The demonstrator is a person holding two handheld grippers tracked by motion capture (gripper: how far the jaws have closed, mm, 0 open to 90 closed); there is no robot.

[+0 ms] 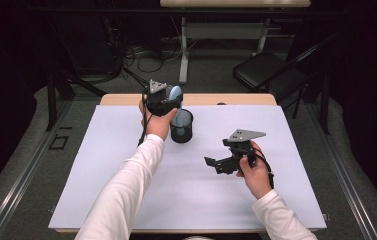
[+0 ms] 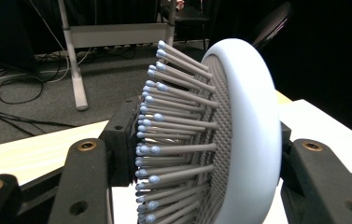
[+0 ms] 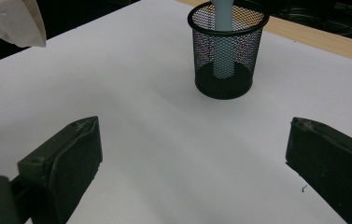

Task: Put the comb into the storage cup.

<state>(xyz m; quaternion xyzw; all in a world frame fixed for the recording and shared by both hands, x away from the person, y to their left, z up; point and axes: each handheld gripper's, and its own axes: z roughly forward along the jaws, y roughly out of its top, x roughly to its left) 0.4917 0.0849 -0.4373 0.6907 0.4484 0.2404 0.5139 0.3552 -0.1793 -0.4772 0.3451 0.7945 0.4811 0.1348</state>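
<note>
A pale blue hairbrush (image 2: 248,130) with grey, blue-tipped bristles stands upright. My left gripper (image 2: 201,140) is shut on its head, one jaw against the bristle side and the other against the smooth back. From above, the left gripper (image 1: 163,99) holds the brush head (image 1: 175,92) over a black mesh cup (image 1: 181,127) at the back of the table. The brush handle (image 3: 222,42) reaches down inside the mesh cup (image 3: 225,70). My right gripper (image 1: 213,164) hovers low over the mat at centre right. In its own view the right gripper (image 3: 197,158) is open, with nothing between the jaws.
A white mat (image 1: 126,175) covers most of the wooden table (image 1: 126,99). Behind the table stand a black folding chair (image 1: 266,70) and a second table's white legs (image 1: 183,50), with cables on the floor. A white sleeve (image 3: 10,21) shows at the upper left.
</note>
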